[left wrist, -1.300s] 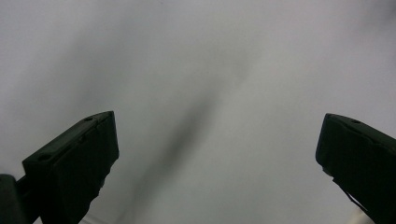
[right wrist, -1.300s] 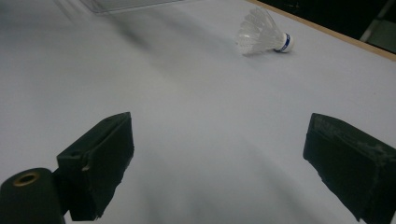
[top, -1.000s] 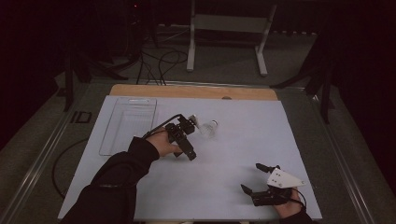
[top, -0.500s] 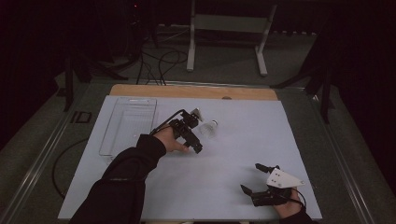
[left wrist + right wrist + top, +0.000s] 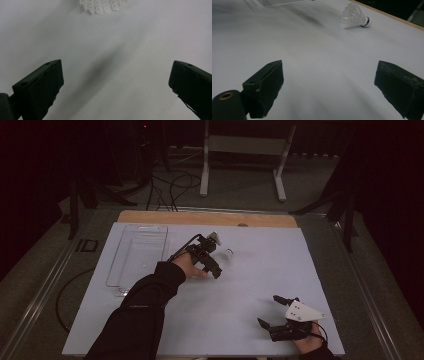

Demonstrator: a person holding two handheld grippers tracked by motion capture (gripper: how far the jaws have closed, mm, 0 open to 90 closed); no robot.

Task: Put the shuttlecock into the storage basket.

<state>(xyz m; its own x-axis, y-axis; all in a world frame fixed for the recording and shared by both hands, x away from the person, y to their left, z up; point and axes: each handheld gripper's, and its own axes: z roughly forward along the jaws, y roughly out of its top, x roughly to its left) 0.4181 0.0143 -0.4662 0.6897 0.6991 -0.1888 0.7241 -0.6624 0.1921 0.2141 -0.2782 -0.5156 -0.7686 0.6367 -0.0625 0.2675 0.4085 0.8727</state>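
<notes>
A white shuttlecock with a blue band lies on its side on the white table sheet. My left gripper sits just left of it, jaws spread wide. In the left gripper view the feather tips of the shuttlecock lie ahead of the open left gripper, and nothing is between the jaws. My right gripper rests open near the front right corner. From the right gripper the shuttlecock lies far ahead, its cork pointing right.
A clear plastic tray lies at the left of the sheet, and its edge shows at the top of the right gripper view. A wooden strip borders the far side. A metal stand and cables are on the floor beyond.
My left gripper has moved right and slightly farther away, closing on the shuttlecock. The shuttlecock and the right gripper have stayed put.
</notes>
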